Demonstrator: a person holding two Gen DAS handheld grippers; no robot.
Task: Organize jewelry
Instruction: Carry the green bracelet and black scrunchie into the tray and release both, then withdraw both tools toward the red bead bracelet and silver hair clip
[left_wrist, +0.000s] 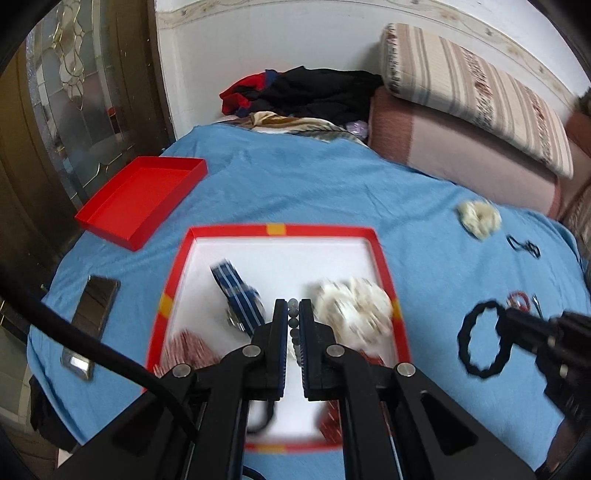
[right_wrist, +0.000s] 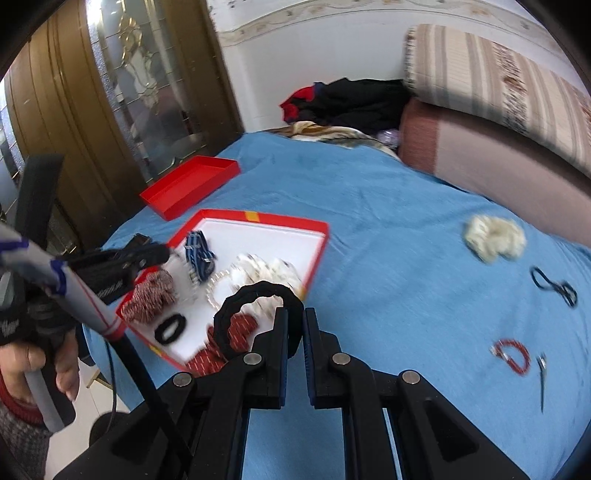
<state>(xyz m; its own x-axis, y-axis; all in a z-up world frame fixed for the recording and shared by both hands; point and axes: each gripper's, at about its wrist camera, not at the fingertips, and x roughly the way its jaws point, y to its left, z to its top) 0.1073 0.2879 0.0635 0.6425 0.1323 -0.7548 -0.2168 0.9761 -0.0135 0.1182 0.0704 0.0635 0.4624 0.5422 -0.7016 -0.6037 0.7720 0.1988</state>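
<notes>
A red-rimmed white box (left_wrist: 280, 229) lies on the blue bedspread and holds a blue striped band (left_wrist: 236, 291), a white scrunchie (left_wrist: 354, 310), red items and a black tie. My left gripper (left_wrist: 293, 310) is over the box, shut on a string of grey beads (left_wrist: 293, 317). My right gripper (right_wrist: 295, 317) is shut on a black scrunchie (right_wrist: 255, 310), held above the box's near right corner; it also shows in the left wrist view (left_wrist: 480, 339).
A red lid (left_wrist: 144, 199) lies far left, a phone (left_wrist: 92, 317) left of the box. On the bedspread at right lie a cream scrunchie (right_wrist: 495, 236), a black hair tie (right_wrist: 554, 284), a red bracelet (right_wrist: 513, 354) and a metal clip (right_wrist: 542, 376). Clothes and bedding are behind.
</notes>
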